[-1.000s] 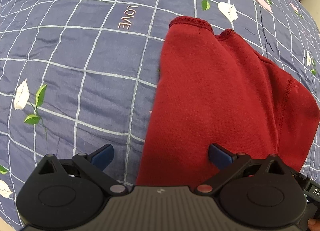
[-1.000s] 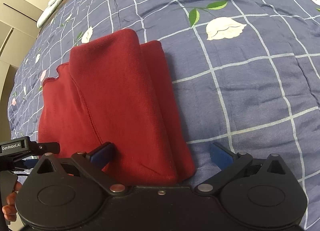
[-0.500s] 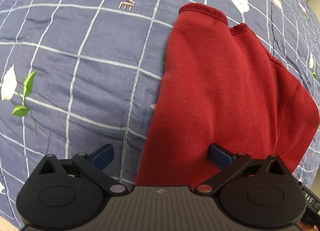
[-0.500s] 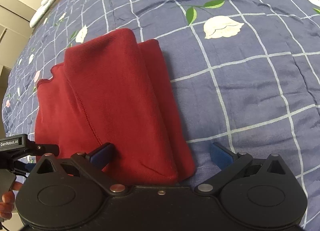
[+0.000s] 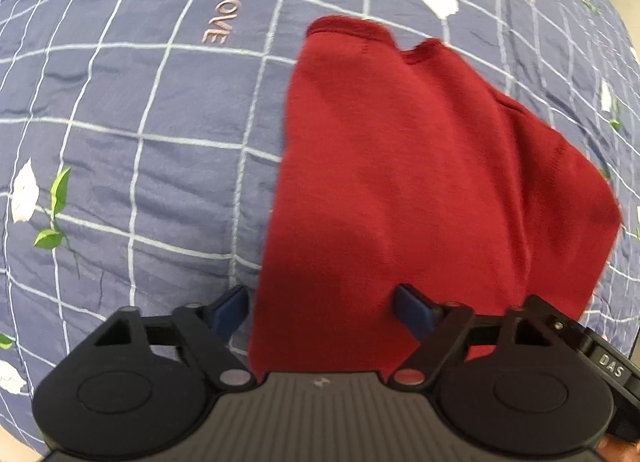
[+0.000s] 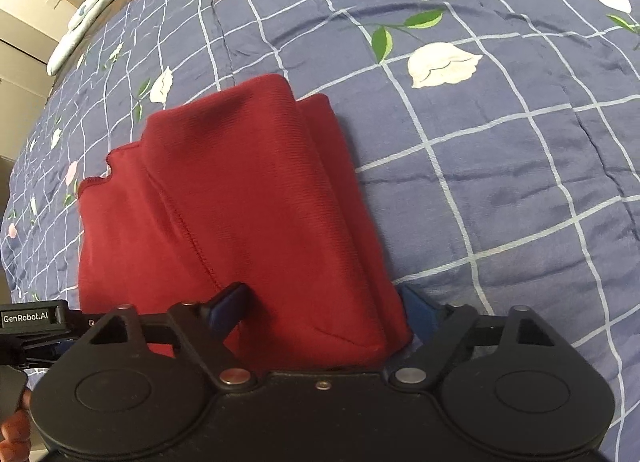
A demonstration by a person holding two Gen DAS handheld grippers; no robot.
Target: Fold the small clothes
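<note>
Your left gripper (image 5: 322,308) and right gripper (image 6: 324,308) both gape wide, each straddling a near corner of the folded red garment (image 6: 248,214) on the blue quilt (image 6: 500,166).

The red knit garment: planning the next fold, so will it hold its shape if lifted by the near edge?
Probably not. The red knit garment lies in soft stacked layers, so these would likely droop and slide apart. Its ribbed knit on the quilt suggests it drags rather than slips.
</note>
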